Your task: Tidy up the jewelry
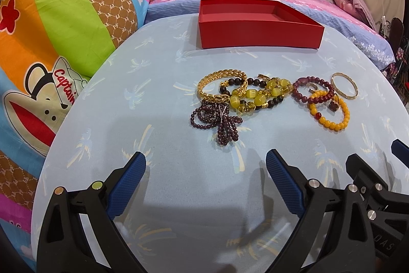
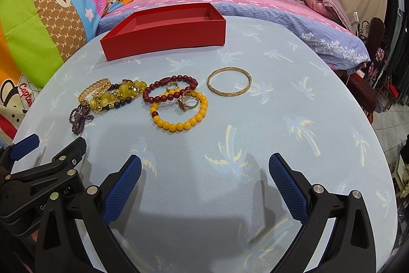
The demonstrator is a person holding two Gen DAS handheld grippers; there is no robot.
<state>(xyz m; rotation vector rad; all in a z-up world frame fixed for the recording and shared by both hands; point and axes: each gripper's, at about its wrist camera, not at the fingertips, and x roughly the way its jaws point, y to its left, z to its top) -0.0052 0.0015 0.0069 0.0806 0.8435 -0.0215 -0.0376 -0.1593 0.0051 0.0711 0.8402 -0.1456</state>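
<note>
Left gripper (image 1: 205,164) fingers apart, right gripper (image 2: 204,166) fingers apart; bracelets (image 2: 179,108) heaped before red box (image 2: 163,35).

Left gripper (image 1: 205,161): black plastic arms, blue textured finger pads (image 1: 129,183), silver round screw heads, one yellowish.
Right gripper (image 2: 204,165): same black arms, blue knurled pads (image 2: 122,188), silver screws.
Markings: partial white lettering on black bodies, frame's lower edges.

I hold left tongs (image 1: 205,163) jaws spread, empty | right tongs (image 2: 204,165) jaws spread, empty | both low, side by side
</note>
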